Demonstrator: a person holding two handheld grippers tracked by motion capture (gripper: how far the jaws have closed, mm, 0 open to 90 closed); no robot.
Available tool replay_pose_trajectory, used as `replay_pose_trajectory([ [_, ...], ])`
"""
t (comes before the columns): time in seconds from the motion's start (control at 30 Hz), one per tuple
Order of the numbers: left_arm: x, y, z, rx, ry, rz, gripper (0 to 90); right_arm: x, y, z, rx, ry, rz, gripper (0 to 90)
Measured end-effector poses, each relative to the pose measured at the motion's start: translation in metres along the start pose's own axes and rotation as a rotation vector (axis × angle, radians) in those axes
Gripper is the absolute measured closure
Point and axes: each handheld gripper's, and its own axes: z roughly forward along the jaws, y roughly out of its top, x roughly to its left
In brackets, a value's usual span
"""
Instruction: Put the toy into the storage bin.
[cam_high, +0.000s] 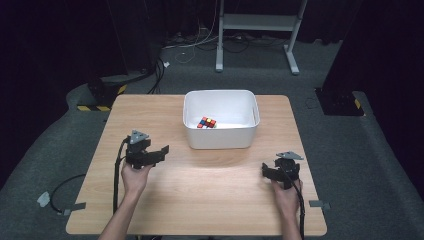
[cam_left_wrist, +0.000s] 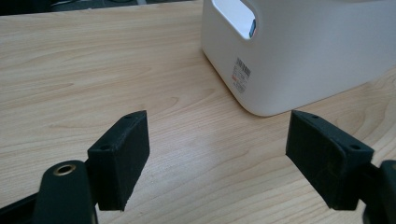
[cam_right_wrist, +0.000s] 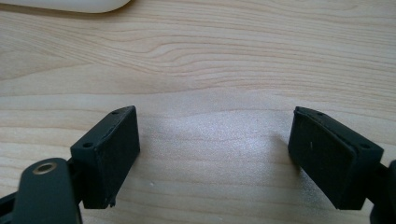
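Held over the wooden tabletop (cam_high: 200, 200), apart and empty: left gripper (cam_high: 159, 152) and right gripper (cam_high: 267, 172), jaws spread wide on nothing. Seen resting inside the white bin (cam_high: 220, 137) beyond them: a colourful puzzle cube (cam_high: 206, 122).

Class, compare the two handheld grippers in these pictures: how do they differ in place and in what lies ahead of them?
The left gripper sits close to the white bin, whose side with a handle cutout and label fills its own view; the right gripper is farther from the bin, facing mostly bare table. In the high view the left points right, the right points left. Both have open, empty jaws.
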Motion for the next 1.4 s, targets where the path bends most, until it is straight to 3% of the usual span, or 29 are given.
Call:
replay_pose_trajectory([
  [0.8,0.0,-0.006,0.015,0.046,0.03,0.019,22.2,0.0,0.0,0.0,0.0,0.0,0.0,16.3],
  [1.4,0.001,-0.015,0.025,0.068,0.049,0.006,22.1,0.0,0.0,0.0,0.0,0.0,0.0,16.3],
])
